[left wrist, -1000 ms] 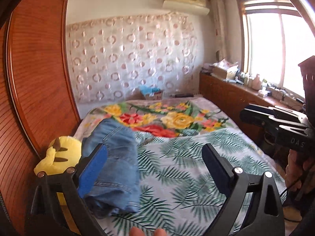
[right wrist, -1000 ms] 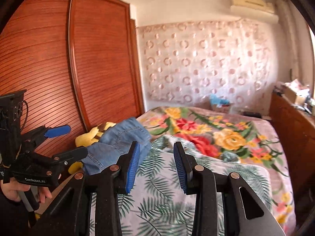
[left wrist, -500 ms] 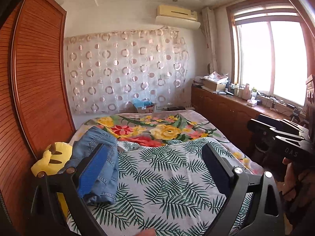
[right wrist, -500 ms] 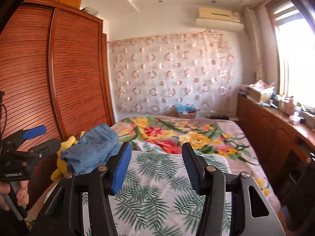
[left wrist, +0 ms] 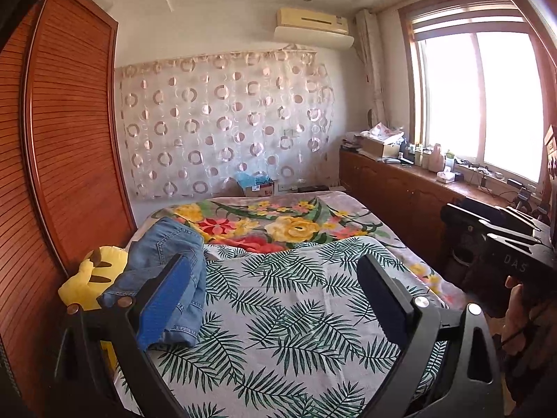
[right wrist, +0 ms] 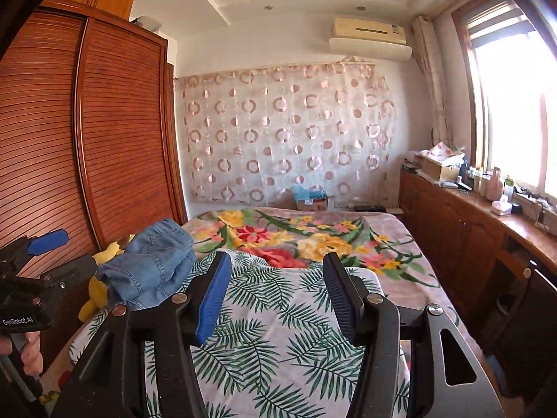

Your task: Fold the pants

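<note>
Left gripper (left wrist: 275,299): jaws stand wide apart, nothing between the pads, held off the bed and clear of the fabric. Right gripper (right wrist: 278,296): jaws likewise parted and empty, no cloth between them. In the left wrist view the right gripper's body sits at 3 o'clock, a hand (left wrist: 518,317) on its grip; in the right wrist view the left gripper sits at 9 o'clock.

Outward from the left claw, the pants (left wrist: 163,271), blue denim, lie at 10 o'clock in a compact folded bundle on the near left edge of the bed, resting partly on the palm-leaf sheet (left wrist: 296,313) and touching the yellow plush toy (left wrist: 90,278) beside the wooden wardrobe (left wrist: 69,139). The floral blanket (left wrist: 278,219) lies beyond at 12 o'clock.

Assessment: the folding appears complete and both tools released.

Risks: the bundle sits close to the mattress edge and leans on the soft toy; a nudge from either tool could tip it toward the wardrobe gap. The top layer looks loosely stacked, and stiff denim may spring open. A re-grip on one layer only would drag the fold apart.
</note>
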The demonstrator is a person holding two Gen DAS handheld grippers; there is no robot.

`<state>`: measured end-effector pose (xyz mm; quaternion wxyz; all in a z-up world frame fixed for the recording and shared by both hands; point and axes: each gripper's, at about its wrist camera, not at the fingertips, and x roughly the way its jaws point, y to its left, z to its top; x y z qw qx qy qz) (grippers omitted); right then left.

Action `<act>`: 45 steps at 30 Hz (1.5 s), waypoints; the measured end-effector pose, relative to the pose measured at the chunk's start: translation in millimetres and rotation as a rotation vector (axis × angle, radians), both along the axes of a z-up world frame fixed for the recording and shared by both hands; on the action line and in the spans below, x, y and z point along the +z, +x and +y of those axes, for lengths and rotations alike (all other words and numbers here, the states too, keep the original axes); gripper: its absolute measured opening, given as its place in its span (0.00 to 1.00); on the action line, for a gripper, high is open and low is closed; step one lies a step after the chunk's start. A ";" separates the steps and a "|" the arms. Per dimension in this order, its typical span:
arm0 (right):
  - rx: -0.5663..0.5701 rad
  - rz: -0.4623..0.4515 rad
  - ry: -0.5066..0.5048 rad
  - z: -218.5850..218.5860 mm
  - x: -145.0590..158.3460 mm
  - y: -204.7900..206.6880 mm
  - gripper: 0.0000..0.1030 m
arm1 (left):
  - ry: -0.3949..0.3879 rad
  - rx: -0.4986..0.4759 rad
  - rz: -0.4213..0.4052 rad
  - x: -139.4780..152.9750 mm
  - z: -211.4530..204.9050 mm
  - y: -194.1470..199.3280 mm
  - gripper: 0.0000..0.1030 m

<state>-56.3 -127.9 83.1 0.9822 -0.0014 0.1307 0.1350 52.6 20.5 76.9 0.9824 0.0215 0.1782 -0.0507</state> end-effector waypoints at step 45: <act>0.007 0.002 0.000 -13.3 -3.2 21.5 0.55 | -0.013 0.027 0.005 0.0 1.3 -2.1 0.94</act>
